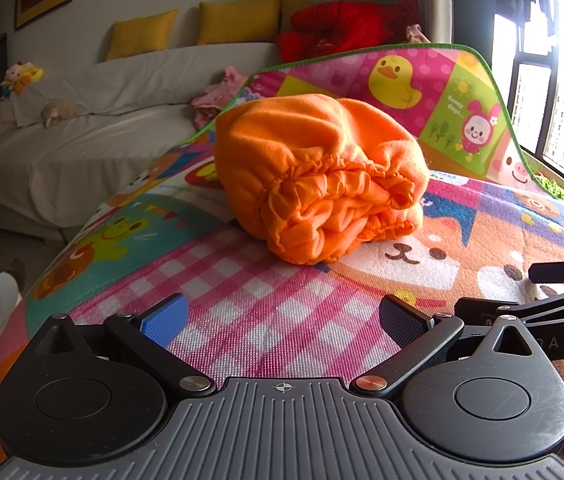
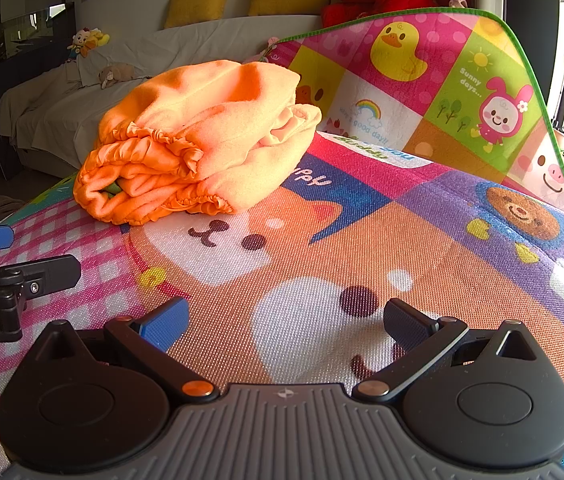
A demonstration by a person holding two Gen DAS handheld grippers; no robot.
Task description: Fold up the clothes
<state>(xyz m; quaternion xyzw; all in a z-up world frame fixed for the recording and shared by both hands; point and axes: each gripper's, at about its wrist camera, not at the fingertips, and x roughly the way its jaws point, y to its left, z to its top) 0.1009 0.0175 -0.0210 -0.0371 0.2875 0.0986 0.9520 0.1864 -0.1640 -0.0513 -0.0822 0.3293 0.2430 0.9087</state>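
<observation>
Both claws sit low over the cartoon play mat [image 1: 266, 320], side by side and pointing forward. The left claw [image 1: 283, 316] has its jaws spread wide with nothing between them, and the right claw [image 2: 285, 320] is spread just as wide and also holds nothing. The folded orange garment [image 1: 317, 176] lies on the mat ahead of both, well apart from them: straight in front of the left claw, far and to the left of the right one [image 2: 198, 140].
</observation>
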